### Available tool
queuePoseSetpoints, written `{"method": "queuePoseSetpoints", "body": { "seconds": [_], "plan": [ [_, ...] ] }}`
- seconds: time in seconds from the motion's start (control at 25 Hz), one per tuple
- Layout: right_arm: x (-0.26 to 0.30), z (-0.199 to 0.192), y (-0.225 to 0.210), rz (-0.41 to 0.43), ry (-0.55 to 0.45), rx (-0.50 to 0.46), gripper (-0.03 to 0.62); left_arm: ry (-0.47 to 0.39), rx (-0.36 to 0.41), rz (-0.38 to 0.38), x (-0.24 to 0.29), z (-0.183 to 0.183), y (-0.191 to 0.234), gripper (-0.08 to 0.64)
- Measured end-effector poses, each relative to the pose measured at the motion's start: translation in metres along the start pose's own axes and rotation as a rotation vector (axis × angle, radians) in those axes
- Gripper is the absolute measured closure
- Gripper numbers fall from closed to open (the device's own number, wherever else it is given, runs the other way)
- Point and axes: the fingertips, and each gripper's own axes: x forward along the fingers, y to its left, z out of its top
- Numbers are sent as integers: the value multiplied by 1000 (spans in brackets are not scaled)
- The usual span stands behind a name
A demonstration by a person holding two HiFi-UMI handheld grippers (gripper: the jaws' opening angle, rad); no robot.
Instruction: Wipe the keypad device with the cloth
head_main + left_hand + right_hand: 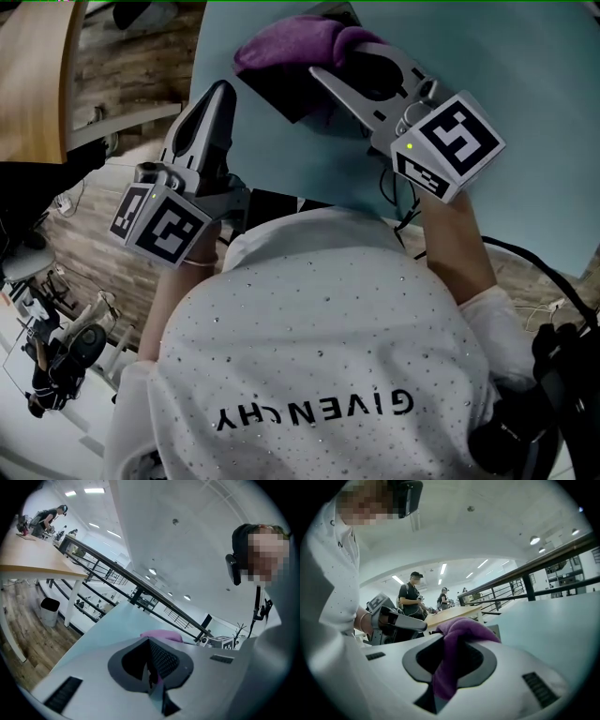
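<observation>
The purple cloth [291, 45] is bunched on top of the dark keypad device [286, 101] at the near edge of the light blue table [525, 112]. My right gripper [323, 70] is shut on the cloth, which hangs between its jaws in the right gripper view [450, 663]. A grey corner of the device [495, 631] shows just behind the cloth. My left gripper [221, 96] is off the table's left edge, level with the device, jaws together and holding nothing. In the left gripper view the cloth [161, 634] lies beyond the left gripper [153, 681].
A wooden table [28, 75] stands at the far left over plank flooring. Cables [394, 202] hang at the blue table's near edge. Black equipment [66, 361] sits on the floor at left. A bin [49, 611], a railing [140, 585] and people [411, 599] lie farther off.
</observation>
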Motion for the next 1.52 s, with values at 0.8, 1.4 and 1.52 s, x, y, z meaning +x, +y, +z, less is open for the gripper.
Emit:
{"method": "queuePoseSetpoints", "body": {
  "seconds": [0.8,1.4,1.52],
  "plan": [
    [-103,26,-40,-311,-166,196,522,6,57,10,-8,-11,-43,560],
    [9,-16,68,-157,6,51,522,27,293,-121,-17,11,-13,560],
    [8,-27,51,-260,32,58,522,24,222,-140,-26,7,1,560]
  ]
}}
